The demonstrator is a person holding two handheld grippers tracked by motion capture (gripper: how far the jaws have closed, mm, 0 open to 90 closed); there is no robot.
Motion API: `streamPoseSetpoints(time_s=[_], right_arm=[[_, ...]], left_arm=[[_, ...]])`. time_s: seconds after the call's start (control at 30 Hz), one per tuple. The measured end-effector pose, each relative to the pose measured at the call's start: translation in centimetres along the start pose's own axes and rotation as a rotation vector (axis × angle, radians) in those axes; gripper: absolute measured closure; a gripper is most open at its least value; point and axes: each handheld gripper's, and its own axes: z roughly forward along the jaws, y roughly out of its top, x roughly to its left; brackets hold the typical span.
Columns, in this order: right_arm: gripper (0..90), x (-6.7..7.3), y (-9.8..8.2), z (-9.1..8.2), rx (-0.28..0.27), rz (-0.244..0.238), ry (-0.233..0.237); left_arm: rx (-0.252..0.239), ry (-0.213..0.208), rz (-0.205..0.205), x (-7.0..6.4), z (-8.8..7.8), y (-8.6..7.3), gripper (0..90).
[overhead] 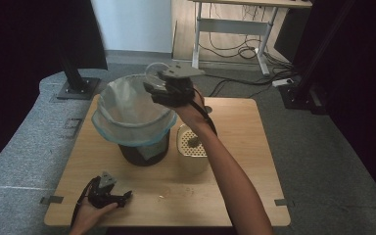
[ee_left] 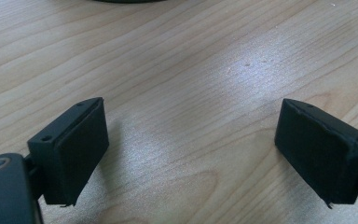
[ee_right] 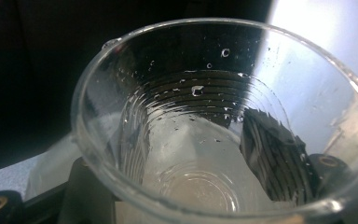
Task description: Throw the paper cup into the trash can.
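In the high view, the right gripper (overhead: 169, 88) is raised at about 12 o'clock over the wooden table (overhead: 235, 191), above the rim of a bag-lined bin (overhead: 132, 117); a perforated strainer pot (overhead: 192, 144) stands just beside the bin at its 3 o'clock. The left gripper (overhead: 108, 195) rests at 7 o'clock. In the left gripper view, its jaws stand wide apart over bare wood. In the right gripper view, a clear plastic cup (ee_right: 214, 140), wet with droplets, sits clamped between the jaws.
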Motion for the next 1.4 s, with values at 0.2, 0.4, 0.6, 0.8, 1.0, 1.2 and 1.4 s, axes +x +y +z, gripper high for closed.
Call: streamPoseSetpoints(time_s=[0.2,0.4,0.6,0.8,1.0,1.2,1.4], right_arm=[[27.7,1.2,1.2,4.9,0.079,0.011,0.022],[13.8,1.3,0.8,6.6,0.155,0.020,0.008],[13.1,0.6,0.5,5.3,0.168,0.028,-0.008],[15.5,-0.2,-0.2,3.1,0.141,0.026,-0.020],[19.6,-0.8,-2.0,-0.4,0.075,0.045,-0.019],[20.9,-1.5,-5.0,-5.1,0.021,0.074,-0.027],[21.4,-2.0,-10.2,-10.3,0.011,0.086,-0.053]], left_arm=[[0.001,-0.002,0.004,0.0,0.0,0.0,8.5],[0.002,-0.004,0.009,0.0,0.0,0.0,8.1],[0.005,-0.005,0.011,0.0,0.1,0.1,7.1],[0.005,-0.005,0.009,0.0,0.1,0.1,7.1],[0.005,-0.007,0.008,-0.1,0.1,0.1,7.1],[0.004,-0.005,0.009,-0.1,0.1,0.1,7.1],[0.005,-0.005,0.009,0.0,0.1,0.1,7.1]])
